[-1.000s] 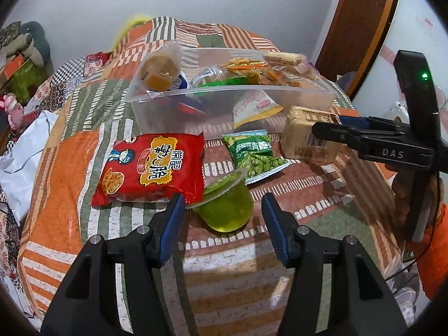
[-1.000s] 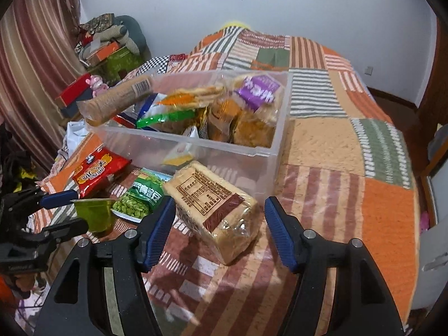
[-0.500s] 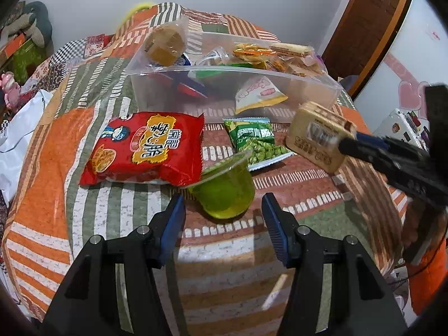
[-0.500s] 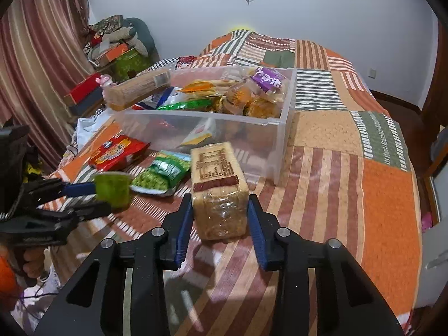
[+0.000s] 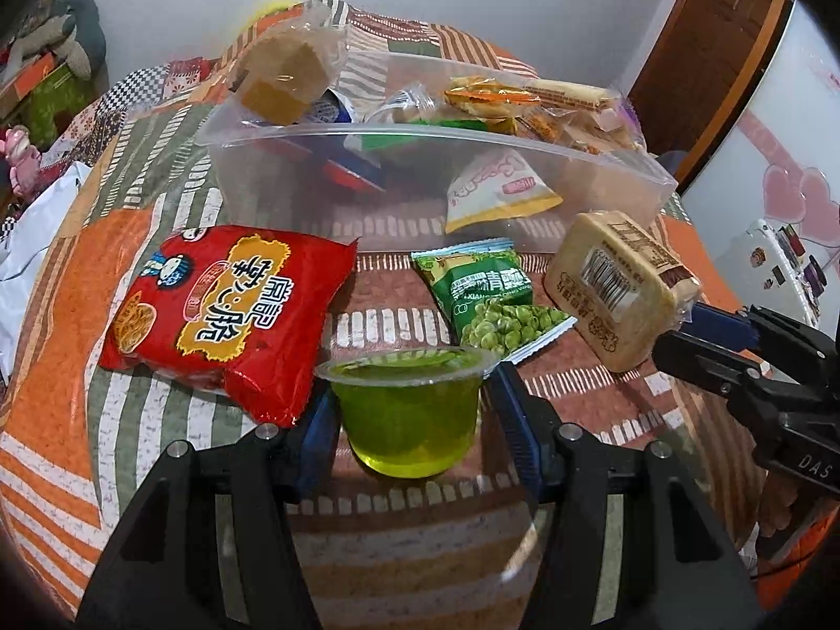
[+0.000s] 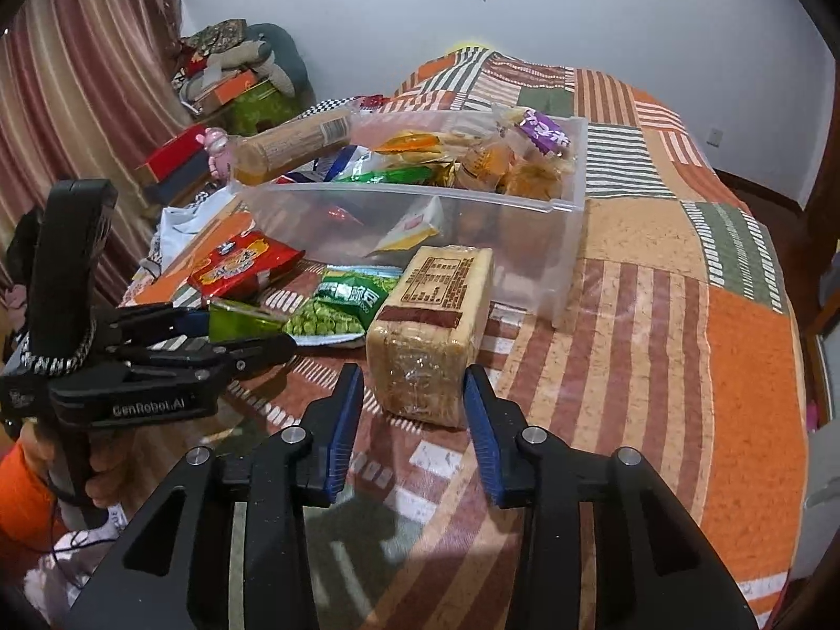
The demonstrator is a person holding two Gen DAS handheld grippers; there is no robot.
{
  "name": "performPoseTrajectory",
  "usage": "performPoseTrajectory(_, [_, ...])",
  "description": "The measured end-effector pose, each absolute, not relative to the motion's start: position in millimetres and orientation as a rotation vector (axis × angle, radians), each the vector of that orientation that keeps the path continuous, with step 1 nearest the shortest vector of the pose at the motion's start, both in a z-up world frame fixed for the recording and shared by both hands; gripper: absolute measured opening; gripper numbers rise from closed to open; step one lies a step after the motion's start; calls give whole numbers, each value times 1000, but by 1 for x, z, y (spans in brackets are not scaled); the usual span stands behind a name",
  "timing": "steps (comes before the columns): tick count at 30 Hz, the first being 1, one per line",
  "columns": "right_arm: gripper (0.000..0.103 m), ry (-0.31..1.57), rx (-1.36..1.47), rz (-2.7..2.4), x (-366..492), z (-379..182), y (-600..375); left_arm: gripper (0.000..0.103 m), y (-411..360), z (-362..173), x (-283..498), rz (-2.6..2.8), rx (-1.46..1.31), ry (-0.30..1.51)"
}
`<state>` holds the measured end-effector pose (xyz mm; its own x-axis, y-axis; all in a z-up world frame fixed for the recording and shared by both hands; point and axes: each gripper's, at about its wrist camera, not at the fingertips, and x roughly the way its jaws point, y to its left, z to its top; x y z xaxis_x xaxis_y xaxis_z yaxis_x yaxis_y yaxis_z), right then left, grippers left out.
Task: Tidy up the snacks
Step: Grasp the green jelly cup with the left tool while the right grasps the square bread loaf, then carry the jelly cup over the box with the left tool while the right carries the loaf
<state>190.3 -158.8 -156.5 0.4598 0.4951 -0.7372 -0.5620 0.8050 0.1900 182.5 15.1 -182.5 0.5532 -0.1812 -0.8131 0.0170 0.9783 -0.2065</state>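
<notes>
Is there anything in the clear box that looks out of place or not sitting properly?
Yes. A long biscuit pack lies tilted on the clear box rim, one end sticking out past the corner. The other snacks sit inside. Nothing looks spilled or torn.

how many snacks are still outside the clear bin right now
4. The red noodle bag and green pea packet lie on the quilt before the clear bin; left gripper grips the green jelly cup; right gripper grips the bread loaf.

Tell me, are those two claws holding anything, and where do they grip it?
Yes. The left gripper clamps the green jelly cup by its sides; the right gripper squeezes the bread pack at its near end.
</notes>
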Motion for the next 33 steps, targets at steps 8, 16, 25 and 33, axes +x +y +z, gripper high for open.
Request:
performPoseTrajectory(8, [49, 867, -85, 617, 198, -159, -151, 48, 21, -183, 178, -126, -201, 953])
performPoseTrajectory(16, [34, 838, -86, 613, 194, -154, -154, 47, 13, -173, 166, -158, -169, 917])
performPoseTrajectory(25, [34, 786, -51, 621, 185, -135, -165, 47, 9, -146, 159, -163, -170, 861])
performPoseTrajectory(33, [34, 714, -28, 617, 180, -115, -167, 47, 11, -122, 162, -162, -177, 804])
